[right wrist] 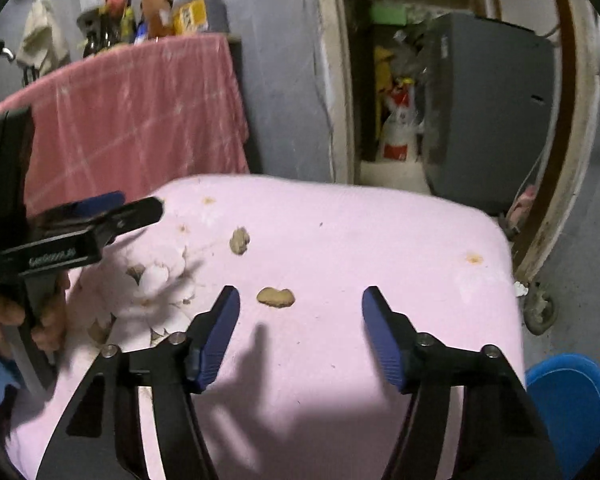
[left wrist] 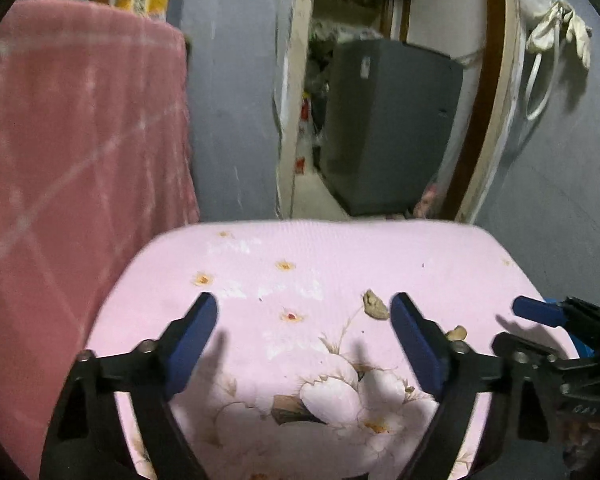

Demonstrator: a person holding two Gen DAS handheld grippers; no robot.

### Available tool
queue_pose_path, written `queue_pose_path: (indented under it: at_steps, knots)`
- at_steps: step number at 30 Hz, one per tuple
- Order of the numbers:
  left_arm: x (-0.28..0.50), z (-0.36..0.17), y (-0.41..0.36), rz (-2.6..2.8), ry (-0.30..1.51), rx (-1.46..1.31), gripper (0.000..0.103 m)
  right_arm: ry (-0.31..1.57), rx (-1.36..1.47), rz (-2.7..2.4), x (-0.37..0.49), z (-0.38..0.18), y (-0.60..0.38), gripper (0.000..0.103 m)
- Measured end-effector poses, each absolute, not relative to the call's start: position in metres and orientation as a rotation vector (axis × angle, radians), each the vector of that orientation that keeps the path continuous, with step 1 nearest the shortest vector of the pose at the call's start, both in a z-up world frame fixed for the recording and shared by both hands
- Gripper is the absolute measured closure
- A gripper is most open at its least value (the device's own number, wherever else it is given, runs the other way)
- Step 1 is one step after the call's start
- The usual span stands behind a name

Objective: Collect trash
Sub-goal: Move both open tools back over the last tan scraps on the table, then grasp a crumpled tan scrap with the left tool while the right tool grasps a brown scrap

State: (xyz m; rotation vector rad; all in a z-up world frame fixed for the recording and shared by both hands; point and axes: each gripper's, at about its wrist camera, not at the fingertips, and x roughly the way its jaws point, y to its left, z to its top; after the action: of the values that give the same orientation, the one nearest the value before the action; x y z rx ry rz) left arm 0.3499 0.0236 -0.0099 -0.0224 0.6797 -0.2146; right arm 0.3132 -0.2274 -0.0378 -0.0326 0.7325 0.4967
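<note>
Two tan, lumpy scraps of trash lie on the pink floral-printed surface [right wrist: 380,240]. The nearer scrap [right wrist: 276,297] sits just ahead of my right tool [right wrist: 300,300], close to its left pad. The farther scrap [right wrist: 239,240] lies beyond it, toward my left tool [left wrist: 304,308]; in the left wrist view it rests just beside that tool's right pad. Both tools stand apart, clamped on nothing. I judge collection not yet begun here: both scraps remain to be gripped. A blue round container [right wrist: 572,396] sits right of the surface, a possible drop point.
</note>
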Motion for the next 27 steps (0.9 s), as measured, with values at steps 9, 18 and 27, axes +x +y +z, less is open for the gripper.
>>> queue_pose_path:
  at_steps: [9,18,27]
  knots:
    - [0.374,-0.022,0.022,-0.257,0.799,-0.074,0.044,0.853,-0.115,0.579,0.335,-0.049,-0.199,0.062]
    - [0.387,-0.027,0.007,-0.319,0.867,-0.051,0.055,0.871,-0.075,0.565,0.339,-0.051,-0.217,0.082]
    - [0.396,-0.037,-0.038,-0.363,0.905,0.084,0.059,0.846,-0.031,0.525,0.337,-0.049,-0.244,0.083]
